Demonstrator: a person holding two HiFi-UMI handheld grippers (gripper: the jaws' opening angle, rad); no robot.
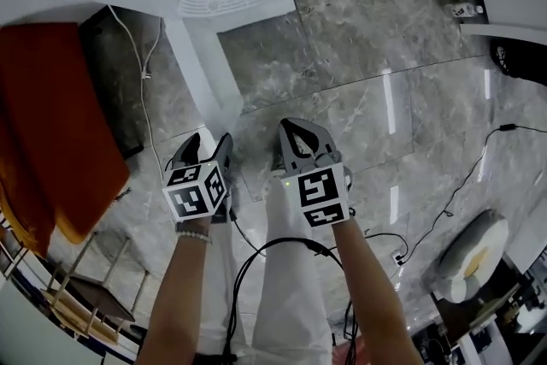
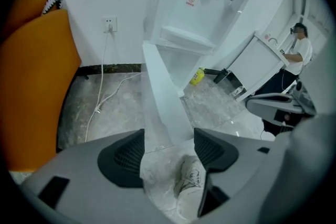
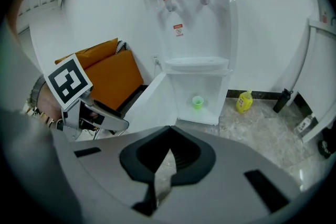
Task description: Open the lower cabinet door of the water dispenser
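Marble floor (image 1: 385, 55); water dispenser (image 3: 189, 34) with lower door (image 3: 152, 97) open, task apparently done. My left gripper (image 2: 169, 149) fingers gape empty; right gripper (image 3: 168, 152) fingers closed.

No wording could be read anywhere. The tall white plastic water dispenser (image 3: 210, 34) carried a small red-and-white sticker (image 3: 179, 30) on its front below the taps, its print too small to make out. The cube on the left hand-held gripper (image 1: 208, 146) and the one on the right hand-held gripper (image 1: 295, 132) bore black-and-white square code markers, not letters. A yellow plastic bottle (image 3: 243, 101) on the grey marble floor (image 3: 262, 126) had a dark, illegible label.
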